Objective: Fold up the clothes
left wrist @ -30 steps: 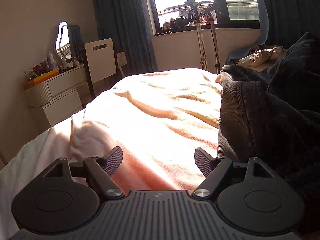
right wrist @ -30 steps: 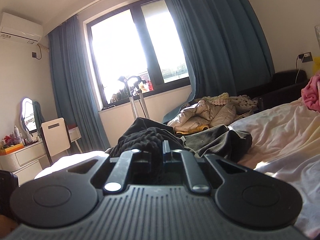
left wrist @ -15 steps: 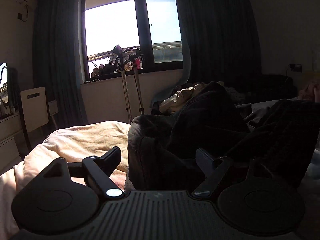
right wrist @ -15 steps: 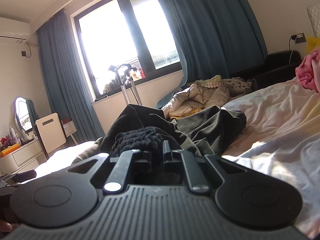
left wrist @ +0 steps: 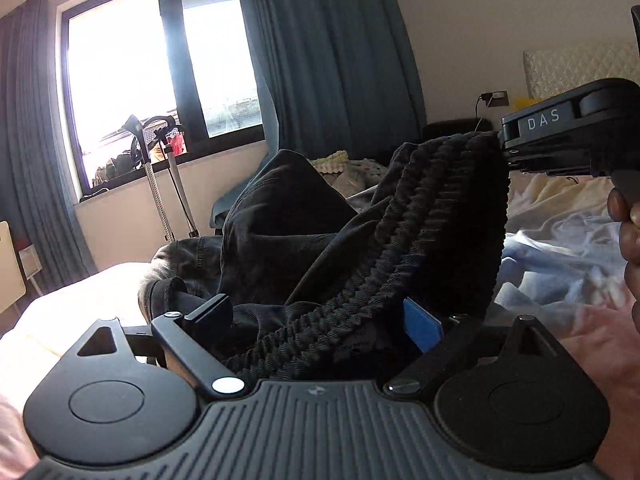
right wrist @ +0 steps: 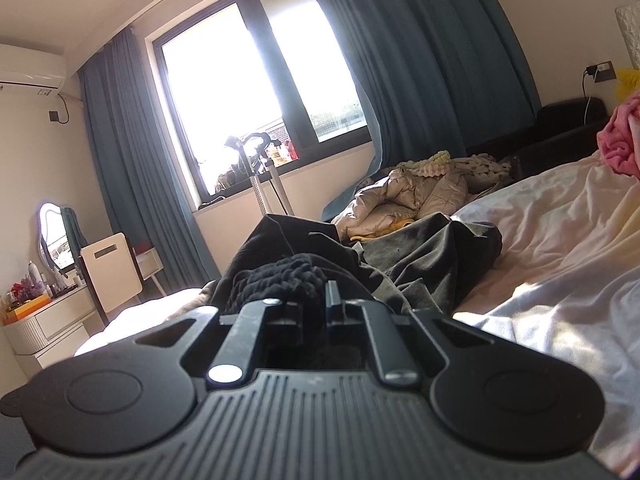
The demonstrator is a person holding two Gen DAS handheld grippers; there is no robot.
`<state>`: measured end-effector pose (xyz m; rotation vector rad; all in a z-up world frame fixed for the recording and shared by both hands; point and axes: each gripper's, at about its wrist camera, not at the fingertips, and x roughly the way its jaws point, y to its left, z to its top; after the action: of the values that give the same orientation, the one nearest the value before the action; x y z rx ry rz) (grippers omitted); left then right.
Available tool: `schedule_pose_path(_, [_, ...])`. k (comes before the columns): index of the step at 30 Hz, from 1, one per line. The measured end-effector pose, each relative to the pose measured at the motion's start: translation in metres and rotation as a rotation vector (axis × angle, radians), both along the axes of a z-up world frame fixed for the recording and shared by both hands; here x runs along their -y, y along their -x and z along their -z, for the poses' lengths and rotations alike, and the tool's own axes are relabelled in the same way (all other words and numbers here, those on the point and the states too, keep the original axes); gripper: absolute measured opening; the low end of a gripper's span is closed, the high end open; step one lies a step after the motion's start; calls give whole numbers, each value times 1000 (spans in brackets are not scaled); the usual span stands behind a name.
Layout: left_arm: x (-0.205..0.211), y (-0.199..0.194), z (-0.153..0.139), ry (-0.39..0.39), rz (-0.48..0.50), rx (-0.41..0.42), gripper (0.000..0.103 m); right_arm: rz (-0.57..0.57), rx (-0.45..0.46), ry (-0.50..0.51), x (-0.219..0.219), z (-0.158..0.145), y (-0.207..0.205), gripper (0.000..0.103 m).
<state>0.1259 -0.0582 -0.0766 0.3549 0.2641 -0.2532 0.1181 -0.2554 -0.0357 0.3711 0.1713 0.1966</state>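
Note:
A pair of black trousers point(left wrist: 288, 220) with a ribbed elastic waistband point(left wrist: 432, 220) lies bunched on the bed. My right gripper point(right wrist: 314, 304) is shut on the waistband point(right wrist: 280, 280); its body shows at the upper right of the left wrist view point(left wrist: 560, 140), holding the waistband up. My left gripper point(left wrist: 324, 320) is open, its fingers either side of the lower waistband, with a blue tag point(left wrist: 420, 324) by the right finger. The rest of the trousers point(right wrist: 420, 256) trails across the sheet.
The bed has a pale sheet point(right wrist: 560, 240). A beige padded jacket point(right wrist: 412, 200) lies at the far edge, a pink garment point(right wrist: 620, 140) at the right. A window with blue curtains point(right wrist: 420, 80) is behind, a dresser point(right wrist: 48, 320) at the left.
My left gripper has swung right from the bare sheet to the trousers, and the waistband now lies between its open fingers. My right gripper stays shut on the waistband.

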Motion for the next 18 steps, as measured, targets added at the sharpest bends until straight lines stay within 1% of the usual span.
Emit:
schedule_pose_path(3, [2,-10,11,-83,-81,20,93,-4,33,4,-2,-5,5,10])
schedule_pose_path(4, [-1,-13,12,-85,-110,19,93,-2,43,6,-3,-8,7,10])
schedule_pose_path(8, [-19,-33,3,29,-228,-17,93,31,91,38,-9,-19,16,10])
schedule_pose_path(12, [-29,-50,8,27,-341,-11,93,44,162,77,-17,-32,27,10])
schedule_pose_path(14, [-35,-57,11,23,-399,-14,94,50,174,75,-17,-35,29,10])
schedule_pose_path(16, [-44,-62,9,25,-488,-19,94,55,182,71,-16,-37,30,10])
schedule_pose_path(18, [-58,-67,6,50,-567,-33,94,65,180,64,-12,-37,30,10])
